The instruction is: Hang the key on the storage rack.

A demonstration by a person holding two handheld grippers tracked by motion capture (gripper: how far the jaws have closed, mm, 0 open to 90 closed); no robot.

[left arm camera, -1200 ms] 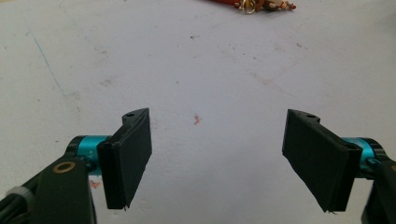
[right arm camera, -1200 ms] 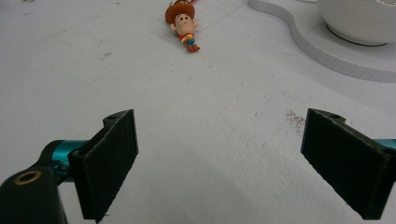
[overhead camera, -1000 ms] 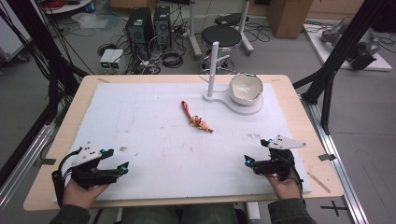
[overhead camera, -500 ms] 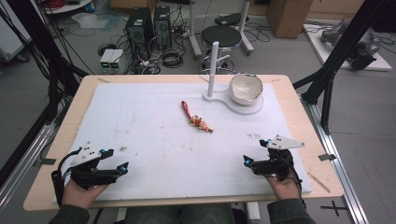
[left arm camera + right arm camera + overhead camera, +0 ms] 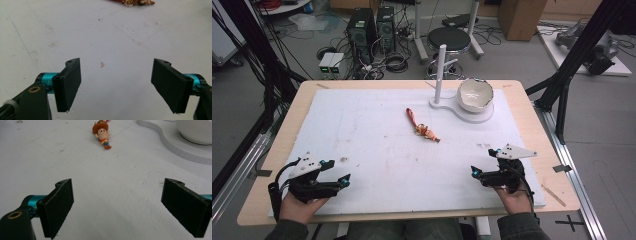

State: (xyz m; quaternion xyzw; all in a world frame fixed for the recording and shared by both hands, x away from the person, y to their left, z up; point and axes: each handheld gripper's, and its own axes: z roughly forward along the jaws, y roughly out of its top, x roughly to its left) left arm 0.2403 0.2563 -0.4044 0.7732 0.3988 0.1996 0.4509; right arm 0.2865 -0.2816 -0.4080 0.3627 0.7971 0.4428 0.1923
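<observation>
Now both my grippers sit spread wide, empty, near the table edge.
My left gripper (image 5: 343,180) and right gripper (image 5: 475,172) flank the cowboy keychain (image 5: 426,132) lying well ahead, near the bowl (image 5: 475,94).

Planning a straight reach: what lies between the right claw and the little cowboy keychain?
Nothing: in the right gripper view, bare white mat runs from the open right claw to the cowboy keychain. The high view agrees.

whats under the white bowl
The white bowl sits on the round end of a flat white stand base, which lies on the white mat. The base directly beneath the bowl is covered.
</observation>
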